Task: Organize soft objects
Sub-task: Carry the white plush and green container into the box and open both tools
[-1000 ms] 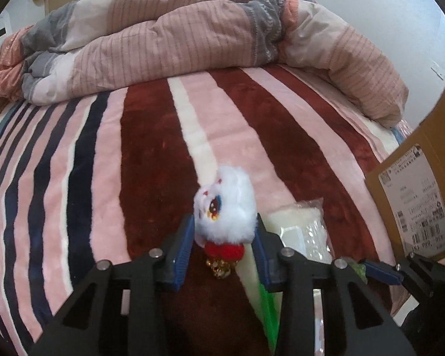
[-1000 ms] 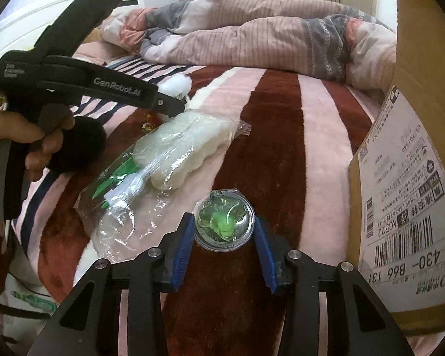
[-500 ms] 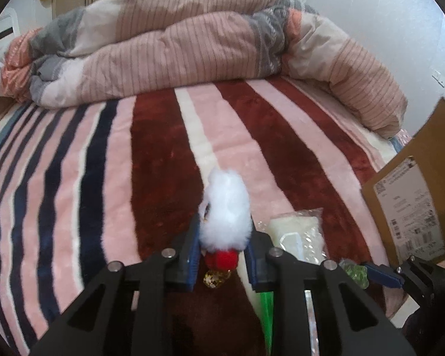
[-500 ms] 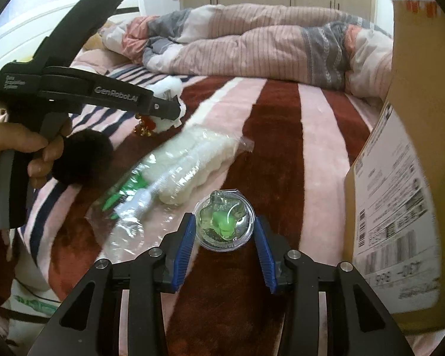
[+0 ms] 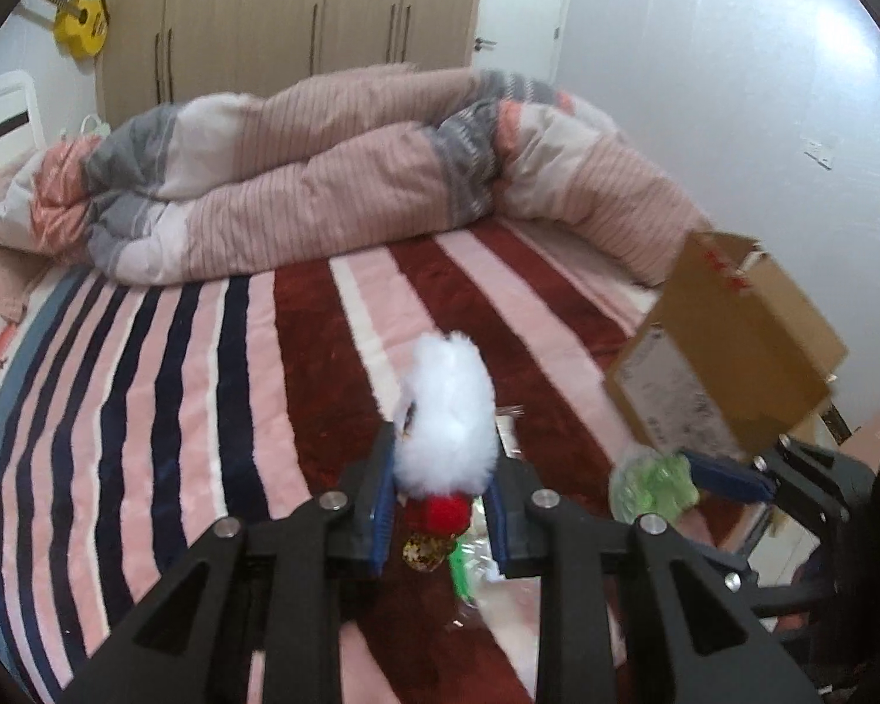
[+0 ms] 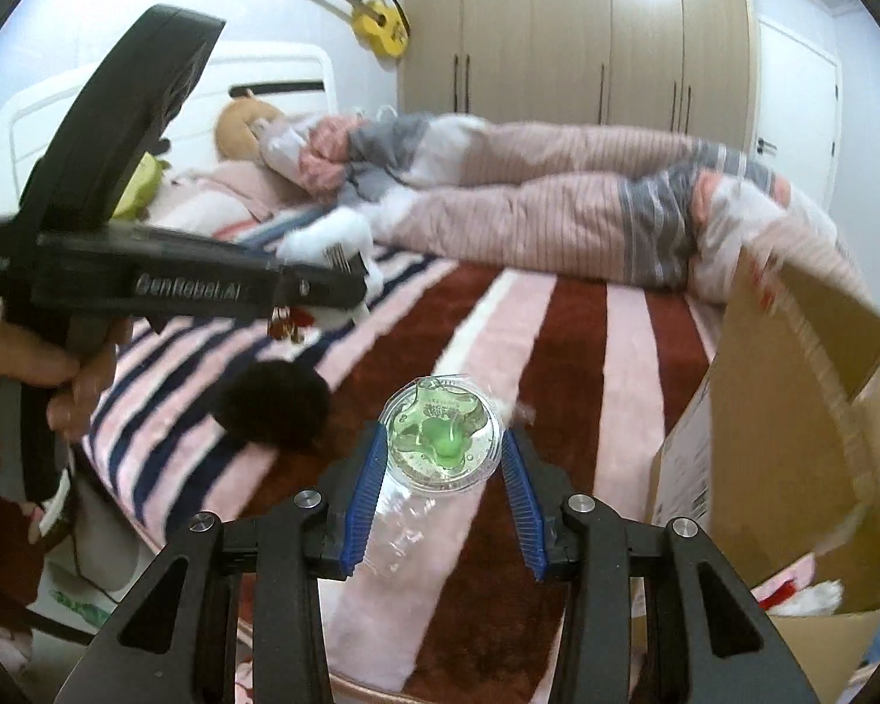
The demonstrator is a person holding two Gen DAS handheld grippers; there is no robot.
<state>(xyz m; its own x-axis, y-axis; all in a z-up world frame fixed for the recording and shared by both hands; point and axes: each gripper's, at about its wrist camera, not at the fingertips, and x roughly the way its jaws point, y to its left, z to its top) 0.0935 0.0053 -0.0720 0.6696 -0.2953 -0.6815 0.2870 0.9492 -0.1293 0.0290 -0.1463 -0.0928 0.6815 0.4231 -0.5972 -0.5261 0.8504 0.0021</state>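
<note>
My left gripper [image 5: 440, 493] is shut on a white fluffy plush toy [image 5: 446, 422] with a red pompom and a gold bell, held above the striped blanket [image 5: 205, 387]. My right gripper [image 6: 443, 469] is shut on a clear round capsule with a green soft toy inside [image 6: 440, 437], also lifted; the capsule also shows in the left wrist view [image 5: 651, 481]. The left gripper with the plush toy [image 6: 346, 246] is at the left of the right wrist view. A clear bag with a white soft item [image 5: 487, 581] lies on the blanket under the left gripper.
An open cardboard box [image 6: 792, 428] stands at the right edge of the bed, also in the left wrist view [image 5: 727, 352]. A rolled striped duvet [image 5: 334, 188] lies across the far side. Wardrobes [image 6: 575, 29] and a yellow toy guitar [image 6: 375, 14] are behind.
Both grippers have risen from the blanket with their objects. The left gripper closed on the plush toy and lifted it. The clear bag stayed on the blanket.
</note>
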